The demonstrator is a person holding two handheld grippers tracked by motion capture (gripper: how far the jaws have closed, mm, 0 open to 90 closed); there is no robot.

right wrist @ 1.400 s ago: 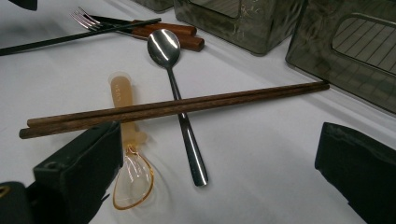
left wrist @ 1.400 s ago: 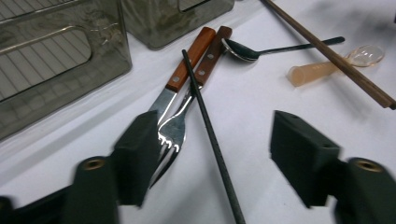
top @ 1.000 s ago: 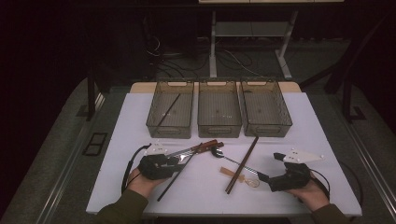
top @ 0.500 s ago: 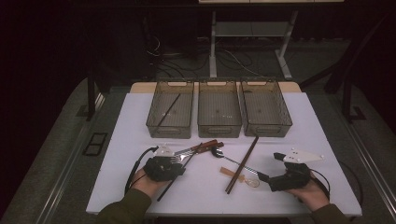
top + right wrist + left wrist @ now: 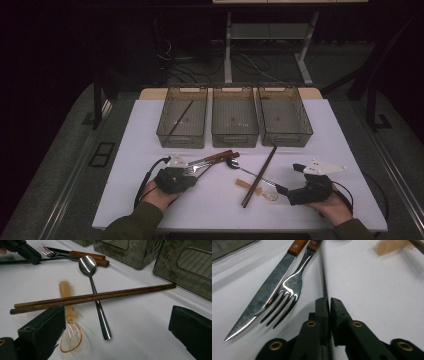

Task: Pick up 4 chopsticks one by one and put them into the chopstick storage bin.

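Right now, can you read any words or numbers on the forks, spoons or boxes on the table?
No readable text anywhere.
Translucent amber plastic spoon: small raised marks on its handle, too blurred to read.
Wooden-handled steel knife and wooden-handled steel fork: rivets, no lettering.
Three clear smoky plastic bins: no labels visible.
Shiny metal spoon and dark wooden chopsticks: plain.

No text, label, brand, number or sign can be read anywhere in these views. A few faint raised marks stand on the handle of the clear amber plastic spoon (image 5: 67,315) in the right gripper view, but they are too small and blurred to make out.
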